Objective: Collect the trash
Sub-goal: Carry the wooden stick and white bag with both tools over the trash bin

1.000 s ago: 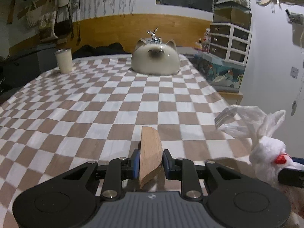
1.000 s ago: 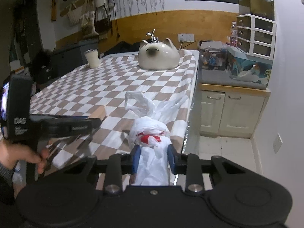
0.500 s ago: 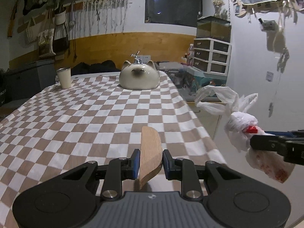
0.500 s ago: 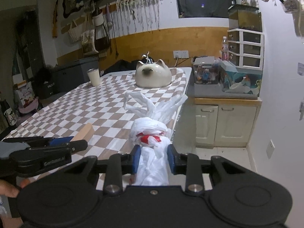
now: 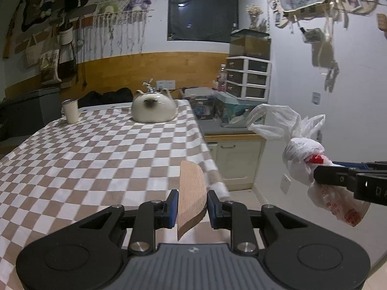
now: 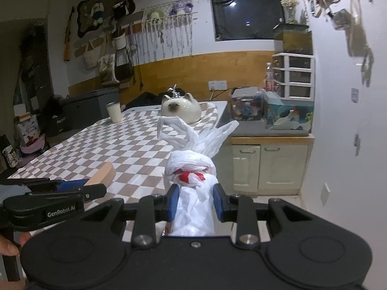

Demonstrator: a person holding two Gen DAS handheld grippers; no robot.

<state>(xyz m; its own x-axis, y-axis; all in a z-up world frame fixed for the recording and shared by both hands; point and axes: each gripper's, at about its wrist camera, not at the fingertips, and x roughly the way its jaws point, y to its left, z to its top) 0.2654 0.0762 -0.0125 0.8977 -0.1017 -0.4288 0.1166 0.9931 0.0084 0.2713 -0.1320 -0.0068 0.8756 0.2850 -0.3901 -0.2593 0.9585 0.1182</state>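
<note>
A knotted white plastic trash bag (image 6: 193, 193) with red print is held up off the right edge of the checkered table (image 5: 96, 159); a curved wooden piece (image 5: 191, 193) stands on edge above that edge.

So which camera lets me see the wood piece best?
The left wrist view. The wood piece stands right in the middle there, pinched on edge in the left gripper, with its rounded top showing. The right wrist view shows only its end, poking out past that gripper's fingers at the left.
</note>
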